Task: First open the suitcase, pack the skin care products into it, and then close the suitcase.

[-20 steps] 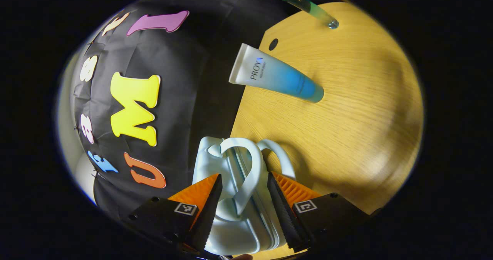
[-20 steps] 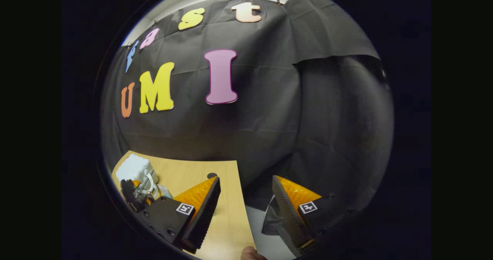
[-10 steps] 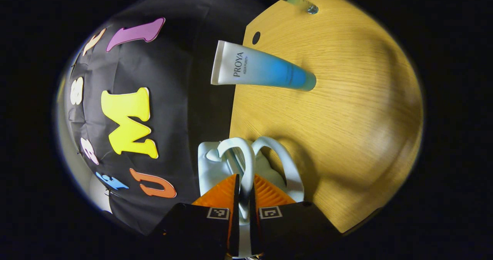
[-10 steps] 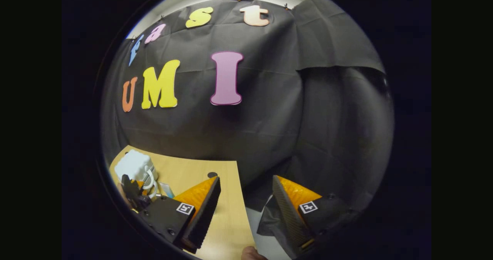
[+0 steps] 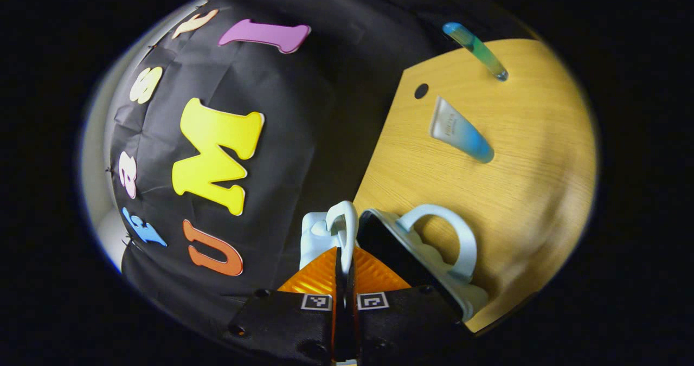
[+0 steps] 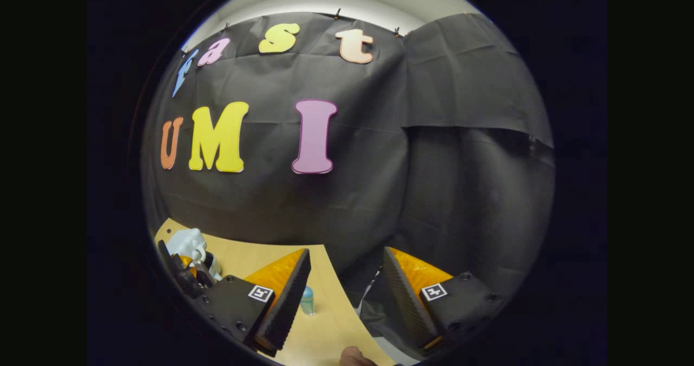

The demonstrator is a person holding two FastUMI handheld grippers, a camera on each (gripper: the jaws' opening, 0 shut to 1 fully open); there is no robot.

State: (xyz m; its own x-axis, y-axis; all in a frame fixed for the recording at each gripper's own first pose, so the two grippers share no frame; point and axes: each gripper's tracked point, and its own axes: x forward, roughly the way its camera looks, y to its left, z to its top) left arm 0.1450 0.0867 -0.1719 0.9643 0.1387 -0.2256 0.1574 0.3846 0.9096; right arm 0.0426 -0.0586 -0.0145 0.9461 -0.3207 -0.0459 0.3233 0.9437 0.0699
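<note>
A small pale suitcase [image 5: 434, 257] lies partly open on the wooden table [image 5: 520, 192]. My left gripper [image 5: 345, 253] is shut on the white handle [image 5: 344, 226] of its raised half. The other half rests on the table with its own handle [image 5: 450, 228], and a dark gap shows between the halves. A white-to-blue tube [image 5: 461, 136] lies farther out, and a slim teal tube [image 5: 476, 50] sits near the table's far edge. My right gripper [image 6: 341, 295] hangs open over the table corner with nothing between its fingers. In the right gripper view the suitcase [image 6: 187, 242] is at far left.
A round hole [image 5: 421, 90] marks the table near its corner. A tube's blue end [image 6: 307, 301] lies on the table beside my right gripper's left finger. The black cloth wall stands close behind the table, and a fingertip [image 6: 355, 355] shows at the bottom.
My left gripper closed on one suitcase handle and drew that half away from the other, so the case has opened. The right gripper view tilted upward a little.
</note>
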